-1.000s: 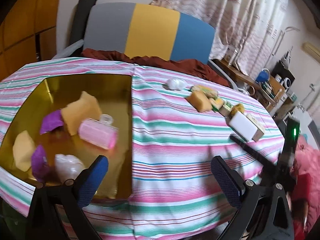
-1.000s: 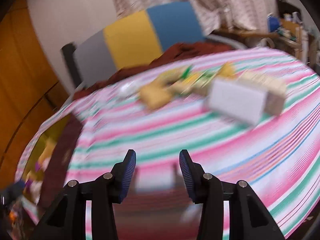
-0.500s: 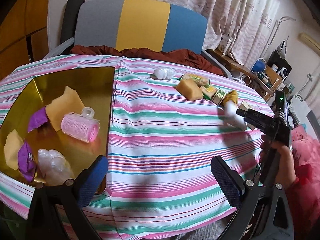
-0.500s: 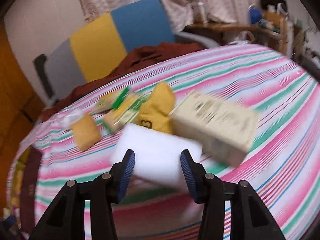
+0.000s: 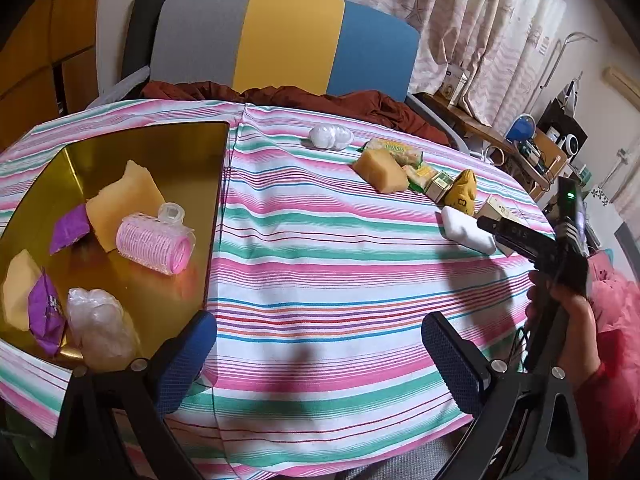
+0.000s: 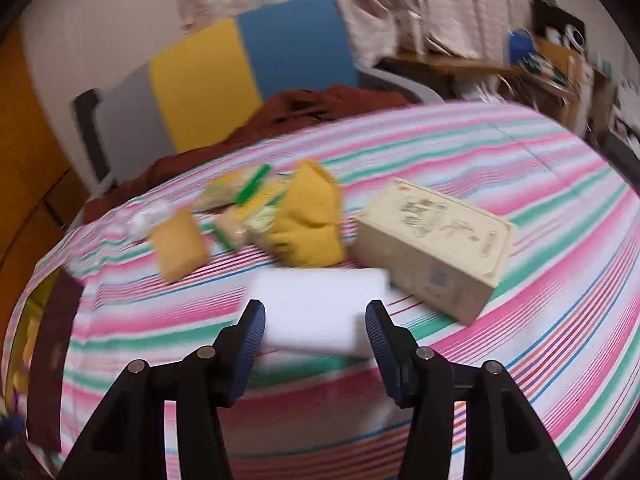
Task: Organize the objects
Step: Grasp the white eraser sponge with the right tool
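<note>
A white sponge block [image 6: 320, 312] lies on the striped tablecloth, its near end between the open blue pads of my right gripper [image 6: 316, 330]; touch is unclear. It also shows in the left wrist view [image 5: 466, 228], with the right gripper [image 5: 496, 226] at it. A beige box [image 6: 436, 244], a yellow pouch [image 6: 310, 220], a tan sponge [image 6: 180, 246] and snack packets [image 6: 236, 192] lie around it. My left gripper [image 5: 318, 364] is open and empty at the near edge, beside the gold tray [image 5: 168, 152] holding a pink hair roller [image 5: 154, 244].
The tray also holds tan sponges [image 5: 120, 200], purple wrappers [image 5: 70, 226] and a clear plastic wad [image 5: 98, 326]. A white wad [image 5: 330, 136] lies at the far side. A grey, yellow and blue chair [image 5: 280, 40] with brown cloth stands behind the table.
My right gripper has swung toward the white sponge and opened wider around its near end. The left gripper has barely moved.
</note>
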Action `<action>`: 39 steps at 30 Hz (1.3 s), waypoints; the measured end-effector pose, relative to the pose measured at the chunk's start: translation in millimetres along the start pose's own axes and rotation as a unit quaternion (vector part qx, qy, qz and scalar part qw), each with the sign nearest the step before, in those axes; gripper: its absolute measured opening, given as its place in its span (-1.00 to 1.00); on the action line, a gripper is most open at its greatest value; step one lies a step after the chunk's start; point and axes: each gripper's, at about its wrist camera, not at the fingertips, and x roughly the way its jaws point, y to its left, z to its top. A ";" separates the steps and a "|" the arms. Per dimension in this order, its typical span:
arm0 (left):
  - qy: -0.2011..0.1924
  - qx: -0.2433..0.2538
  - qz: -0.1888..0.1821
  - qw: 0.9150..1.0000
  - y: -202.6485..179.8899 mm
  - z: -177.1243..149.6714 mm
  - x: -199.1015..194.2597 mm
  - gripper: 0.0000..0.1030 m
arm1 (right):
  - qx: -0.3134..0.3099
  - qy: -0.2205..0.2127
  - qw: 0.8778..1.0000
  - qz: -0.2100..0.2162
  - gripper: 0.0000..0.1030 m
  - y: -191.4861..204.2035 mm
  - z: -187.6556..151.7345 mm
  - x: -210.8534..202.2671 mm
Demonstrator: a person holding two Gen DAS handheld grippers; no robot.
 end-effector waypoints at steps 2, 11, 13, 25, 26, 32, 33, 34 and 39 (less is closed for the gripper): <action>0.000 0.003 0.000 1.000 -1.0 -0.4 0.1 1.00 | -0.004 -0.007 1.000 0.005 0.08 -1.2 -0.4 -0.3; 0.002 0.002 0.000 1.000 -1.6 -1.0 1.1 1.00 | -0.040 -0.008 0.998 0.037 0.07 21.5 -17.5 -20.4; 0.001 0.002 -0.001 1.000 -2.0 -1.8 0.2 1.00 | -0.012 -0.009 1.000 0.014 0.07 6.2 -4.9 -13.7; -0.004 -0.009 0.002 1.000 2.6 2.7 -0.7 1.00 | -0.067 0.019 0.988 0.138 0.12 45.7 -44.1 -41.0; -0.005 -0.010 0.003 1.000 2.5 3.0 -0.6 1.00 | -0.086 0.003 0.989 0.124 0.12 50.3 -41.6 -43.9; -0.005 -0.012 0.006 1.000 2.2 2.2 -1.6 1.00 | -0.195 0.042 0.980 0.013 0.13 73.0 -23.6 -4.7; -0.006 -0.012 0.006 1.000 2.3 2.4 -2.2 1.00 | -0.201 0.047 0.978 0.009 0.13 76.9 -27.4 1.7; -0.008 -0.013 0.007 1.000 2.6 2.9 -2.9 1.00 | -0.200 0.042 0.979 0.017 0.14 72.5 -29.9 -0.4; -0.009 -0.008 0.016 1.000 1.8 9.8 -0.1 1.00 | -0.162 0.039 0.986 0.021 0.15 73.4 -41.0 7.2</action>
